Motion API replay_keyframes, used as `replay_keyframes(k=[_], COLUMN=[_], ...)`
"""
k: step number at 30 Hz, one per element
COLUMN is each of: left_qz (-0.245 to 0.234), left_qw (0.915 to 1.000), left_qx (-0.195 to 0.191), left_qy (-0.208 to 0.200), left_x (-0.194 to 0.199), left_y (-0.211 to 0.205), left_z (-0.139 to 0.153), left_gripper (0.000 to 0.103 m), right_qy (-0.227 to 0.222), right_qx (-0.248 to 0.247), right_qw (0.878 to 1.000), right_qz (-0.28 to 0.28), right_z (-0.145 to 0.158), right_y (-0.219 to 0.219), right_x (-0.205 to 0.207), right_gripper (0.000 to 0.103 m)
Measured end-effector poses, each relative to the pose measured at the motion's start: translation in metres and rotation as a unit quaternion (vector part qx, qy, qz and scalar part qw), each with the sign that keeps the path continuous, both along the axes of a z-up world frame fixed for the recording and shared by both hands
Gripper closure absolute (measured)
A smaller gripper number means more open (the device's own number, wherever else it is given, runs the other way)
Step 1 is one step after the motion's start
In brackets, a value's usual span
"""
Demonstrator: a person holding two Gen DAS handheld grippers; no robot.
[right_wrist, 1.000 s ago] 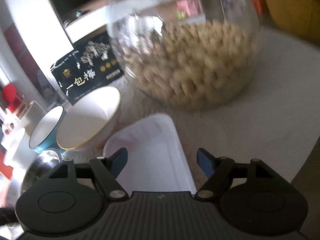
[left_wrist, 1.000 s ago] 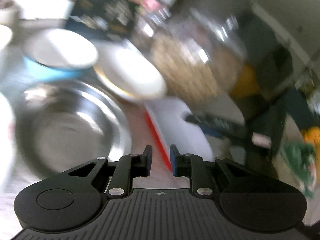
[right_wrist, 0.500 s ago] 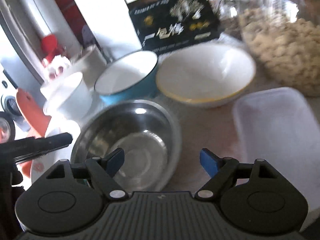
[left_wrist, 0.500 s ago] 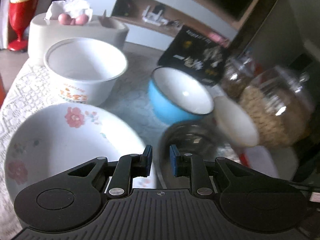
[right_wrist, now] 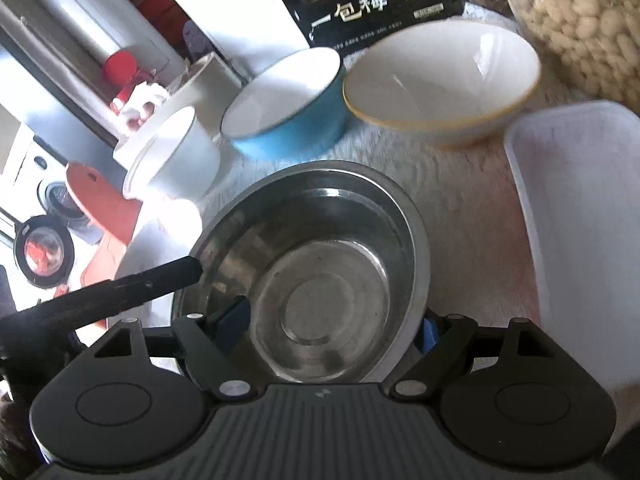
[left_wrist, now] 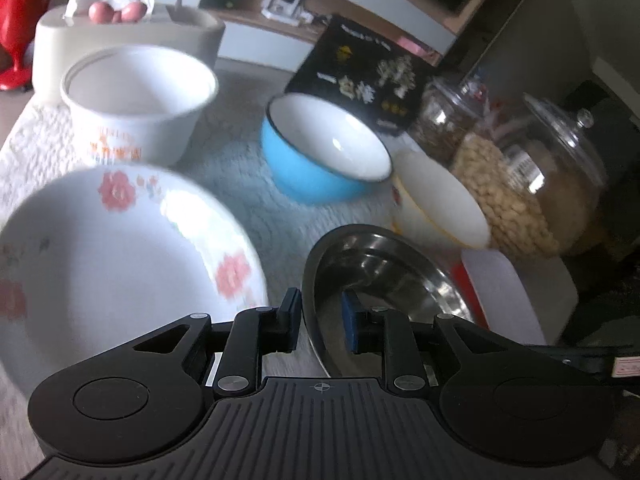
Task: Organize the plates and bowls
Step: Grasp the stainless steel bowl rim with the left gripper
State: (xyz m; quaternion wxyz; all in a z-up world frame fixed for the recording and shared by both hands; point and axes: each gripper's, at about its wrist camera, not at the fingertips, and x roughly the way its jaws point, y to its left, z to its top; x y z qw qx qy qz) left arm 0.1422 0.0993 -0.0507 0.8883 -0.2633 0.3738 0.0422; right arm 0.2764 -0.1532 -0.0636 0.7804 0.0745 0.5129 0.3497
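Left gripper [left_wrist: 319, 320]: jaws opening, narrow gap, straddling the near-left rim of the steel bowl [left_wrist: 384, 272], one pad outside the wall and one inside; pads do not appear to press on the rim yet. Right gripper [right_wrist: 334, 322]: jaws wide apart, hanging over the same steel bowl [right_wrist: 320, 264] from its near side, left pad inside the basin, right pad just outside the near-right rim, nothing gripped. In the right wrist view a left-gripper finger [right_wrist: 120, 288] reaches in to the bowl's left rim, so both hands are at this bowl; the left looks nearer to a rim hold. Key relation: the bowl lies directly ahead of and below both grippers, and its rim runs between the left jaws, so closing there would pinch the wall. Bowl is round, no long axis; shallow, shiny, empty, upright on the lace tablecloth [left_wrist: 248, 184]. Outward: floral bowl [left_wrist: 112, 264] just left of it, rims near; blue bowl [left_wrist: 320, 156] behind; gold-rimmed white bowl [right_wrist: 440, 80] behind right, beside the blue one; tall white bowl [left_wrist: 136, 104] far left. White plastic lid [right_wrist: 580, 220] to the right. Peanut jar [left_wrist: 516, 200] and black box [right_wrist: 368, 4] at the back.
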Motion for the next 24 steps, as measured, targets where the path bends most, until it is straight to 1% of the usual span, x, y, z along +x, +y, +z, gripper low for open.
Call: replay_keyframes(k=[2, 7, 10, 11, 12, 14, 16, 18, 22, 24], left_qz=[-0.004, -0.013, -0.007, -0.004, -0.004, -0.01, -0.024, -0.036, -0.051, -0.047], left_qw=[0.9998, 0.9992, 0.9991, 0.9992, 0.9993, 0.9993, 0.999, 0.9983, 0.9975, 0.9979], left_qx=[-0.01, -0.032, -0.028, -0.023, -0.02, -0.022, -0.022, -0.033, -0.043, -0.04], left_qy=[0.015, 0.023, 0.031, 0.032, 0.032, 0.029, 0.03, 0.033, 0.023, 0.021], left_x=[-0.009, -0.026, -0.028, -0.029, -0.028, -0.026, -0.022, -0.019, -0.017, -0.016], left_y=[-0.006, -0.019, -0.022, -0.024, -0.024, -0.024, -0.02, -0.011, 0.007, 0.01], left_z=[-0.003, -0.011, -0.013, -0.014, -0.013, -0.013, -0.01, -0.008, 0.002, 0.003], left_gripper=[0.078, 0.08, 0.081, 0.081, 0.081, 0.08, 0.081, 0.081, 0.081, 0.081], right_qy=[0.002, -0.003, -0.001, 0.001, -0.004, -0.007, -0.006, -0.001, -0.002, 0.005], right_qx=[-0.003, -0.015, -0.033, -0.041, -0.038, -0.042, -0.043, -0.043, -0.073, -0.074], right_qw=[1.0, 1.0, 0.999, 0.999, 0.999, 0.999, 0.999, 0.998, 0.996, 0.996], right_qz=[0.005, 0.008, 0.003, 0.001, 0.002, 0.011, 0.023, 0.038, 0.055, 0.046], right_z=[0.0, -0.002, -0.01, -0.013, -0.014, -0.014, -0.015, -0.016, -0.015, -0.015], right_y=[-0.007, -0.017, -0.013, -0.01, -0.01, -0.007, -0.004, 0.0, 0.012, 0.013], right_x=[-0.009, -0.025, -0.024, -0.022, -0.023, -0.023, -0.022, -0.02, -0.02, -0.019], right_gripper=[0.02, 0.02, 0.02, 0.018, 0.016, 0.014, 0.009, 0.0, 0.0, 0.0])
